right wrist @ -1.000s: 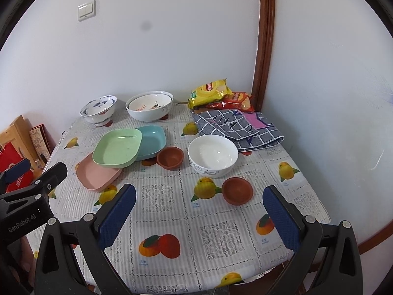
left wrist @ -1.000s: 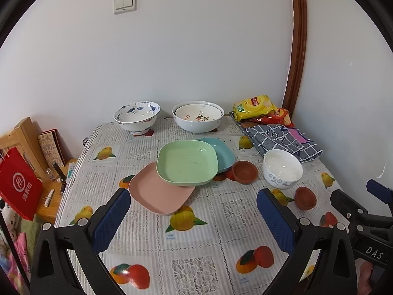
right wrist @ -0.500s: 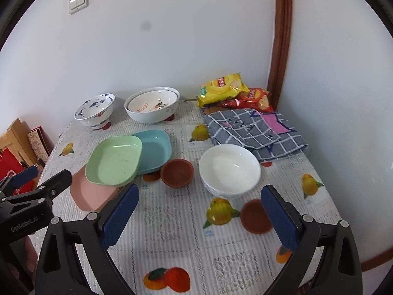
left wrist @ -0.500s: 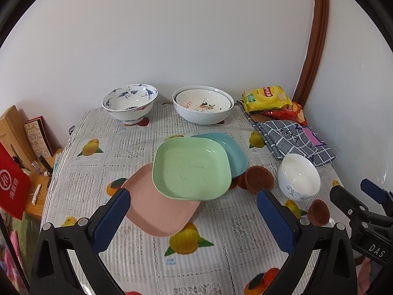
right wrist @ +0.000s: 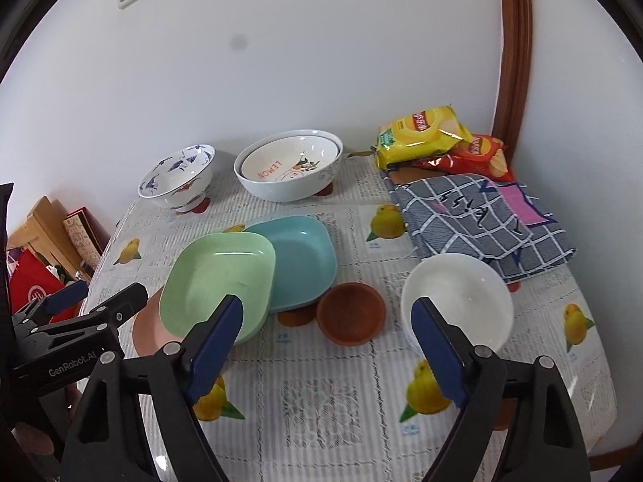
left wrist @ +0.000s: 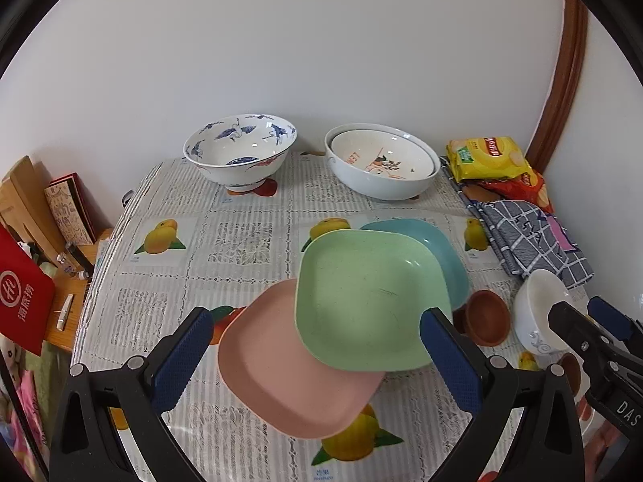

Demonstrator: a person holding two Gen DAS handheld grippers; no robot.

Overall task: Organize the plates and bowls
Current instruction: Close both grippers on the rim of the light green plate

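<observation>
Both grippers have moved in closer; left gripper (left wrist: 317, 345) wide open, empty, over square green plastic plate (left wrist: 371, 297) overlapping pink plate (left wrist: 289, 377); right gripper (right wrist: 327, 343) open, empty, near brown saucer (right wrist: 351, 314); stacking not begun.

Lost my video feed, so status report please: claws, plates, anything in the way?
Left claw open, empty, over pink plate. Right claw open, empty. Green plate overlaps pink and blue plate. Brown dish beside them.
</observation>
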